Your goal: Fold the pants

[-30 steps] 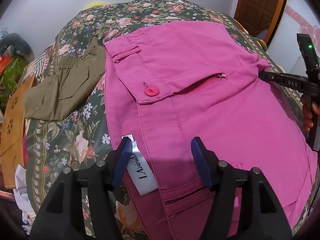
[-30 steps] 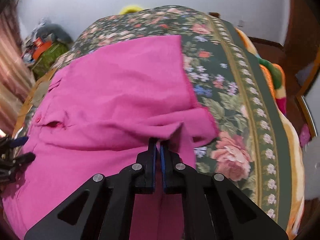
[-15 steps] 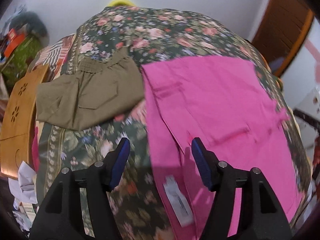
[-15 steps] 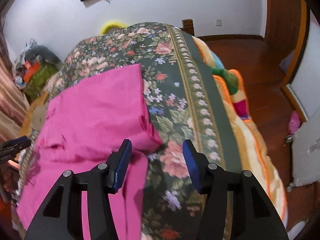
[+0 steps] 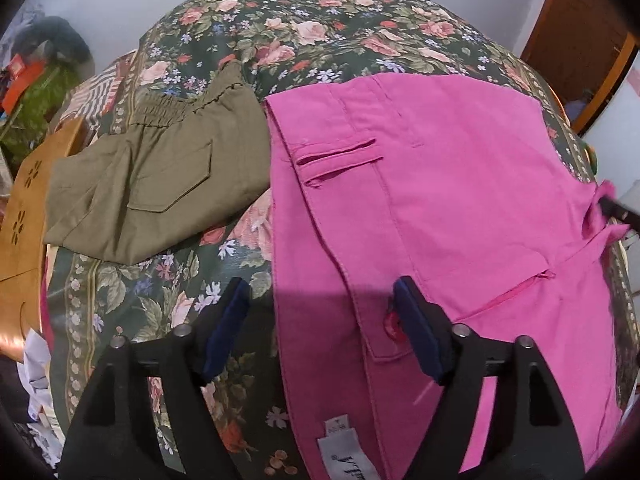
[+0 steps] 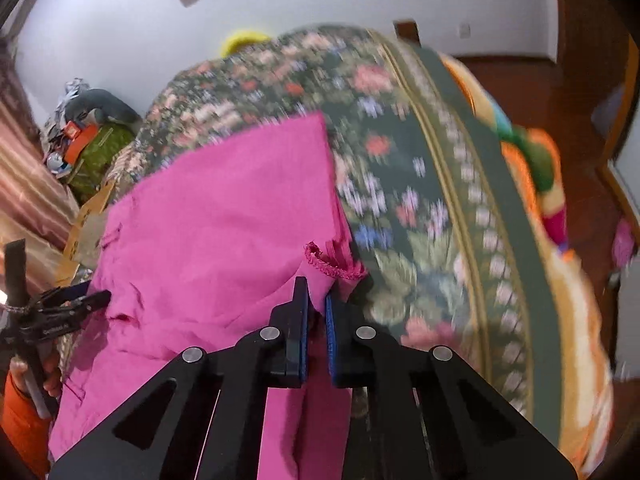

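The one pair of pink pants point(image 5: 440, 208) lies flat on the floral bedspread point(image 5: 304, 40), waistband near me, legs running away toward the far wall. One folded olive garment point(image 5: 160, 176) lies just beside it. My left gripper point(image 5: 320, 328) hovers tilted down over the waistband edge, jaws just opened wide, gripping nothing. My right gripper point(image 6: 316, 304) has just closed on the pink hem.

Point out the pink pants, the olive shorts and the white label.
pink pants point(image 5: 460, 200), left wrist view, on the flat top layer of fabric.
olive shorts point(image 5: 160, 184), left wrist view, on the pocket flap.
white label point(image 5: 346, 454), left wrist view, on its printed face.
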`<state>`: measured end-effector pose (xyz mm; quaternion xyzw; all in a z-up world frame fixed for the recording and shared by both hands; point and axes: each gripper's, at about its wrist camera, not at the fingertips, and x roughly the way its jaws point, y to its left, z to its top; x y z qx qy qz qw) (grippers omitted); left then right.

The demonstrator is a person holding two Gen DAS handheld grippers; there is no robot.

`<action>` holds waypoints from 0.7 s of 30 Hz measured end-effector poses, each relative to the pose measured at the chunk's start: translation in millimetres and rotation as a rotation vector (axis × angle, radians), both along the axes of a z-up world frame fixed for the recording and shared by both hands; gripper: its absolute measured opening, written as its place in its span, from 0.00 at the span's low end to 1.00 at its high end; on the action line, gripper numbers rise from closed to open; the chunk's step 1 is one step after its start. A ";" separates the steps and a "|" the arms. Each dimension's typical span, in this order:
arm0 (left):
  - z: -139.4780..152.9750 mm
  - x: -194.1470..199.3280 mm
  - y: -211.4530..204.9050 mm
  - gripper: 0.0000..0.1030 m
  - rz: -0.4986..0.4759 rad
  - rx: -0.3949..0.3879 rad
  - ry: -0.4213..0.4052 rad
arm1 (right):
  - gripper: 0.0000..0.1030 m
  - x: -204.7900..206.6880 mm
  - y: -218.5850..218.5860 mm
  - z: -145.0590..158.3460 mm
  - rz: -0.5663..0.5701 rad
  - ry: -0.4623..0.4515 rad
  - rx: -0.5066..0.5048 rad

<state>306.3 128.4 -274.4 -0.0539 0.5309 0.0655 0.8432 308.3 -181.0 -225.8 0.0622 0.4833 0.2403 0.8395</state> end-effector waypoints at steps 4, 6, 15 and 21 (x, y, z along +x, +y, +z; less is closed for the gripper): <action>-5.2 -1.3 9.2 0.80 0.026 -0.051 0.001 | 0.05 0.2 7.2 38.2 0.033 -0.096 -0.004; -5.2 -0.9 6.1 0.81 0.026 -0.033 -0.002 | 0.04 -0.7 9.1 51.8 0.042 -0.142 -0.017; -2.7 -3.2 -5.9 0.81 0.004 0.073 -0.020 | 0.04 8.2 -26.2 1.5 -0.075 -0.035 -0.228; 11.4 -4.2 -4.3 0.78 0.011 0.074 -0.013 | 0.08 -15.2 -43.1 6.5 -0.043 0.014 -0.129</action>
